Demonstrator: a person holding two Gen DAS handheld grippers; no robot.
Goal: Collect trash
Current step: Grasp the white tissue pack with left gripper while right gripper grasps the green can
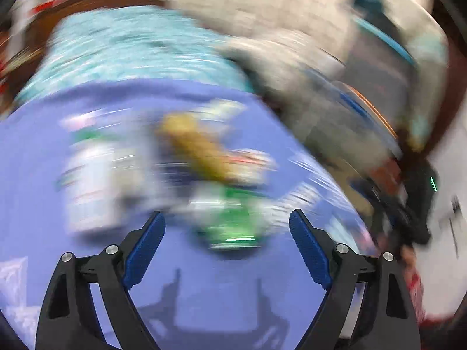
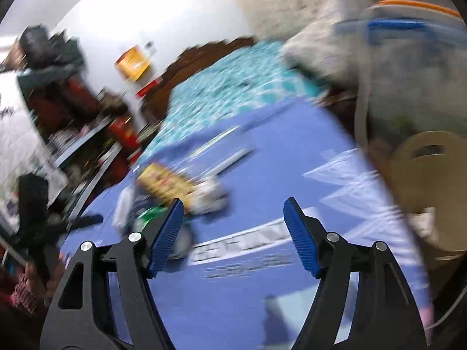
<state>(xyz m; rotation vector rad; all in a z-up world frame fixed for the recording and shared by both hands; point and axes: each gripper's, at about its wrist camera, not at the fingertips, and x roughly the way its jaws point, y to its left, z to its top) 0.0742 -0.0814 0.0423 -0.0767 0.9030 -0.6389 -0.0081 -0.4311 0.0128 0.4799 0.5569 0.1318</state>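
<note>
Two views, both badly blurred. Left wrist: left gripper [image 1: 227, 225] spread wide and empty over the blue sheet [image 1: 35, 151], green can [image 1: 233, 227] just beyond the pads, yellow wrapper [image 1: 198, 148] farther off. Right wrist: right gripper [image 2: 233, 218] likewise parted and empty, trash pile [image 2: 175, 195] near its left finger.

Left gripper [image 1: 227, 224]: two black angular arms rising from 7 and 5 o'clock, each with triangular cut-outs and two silver round screws near the knuckle; fingers [image 1: 146, 248] faced with blue ribbed pads. Right gripper [image 2: 233, 214]: same build, black arms with triangular cut-outs, paired silver screws at 8 and 4 o'clock, blue ribbed pads [image 2: 302, 237] tapering to points.
</note>
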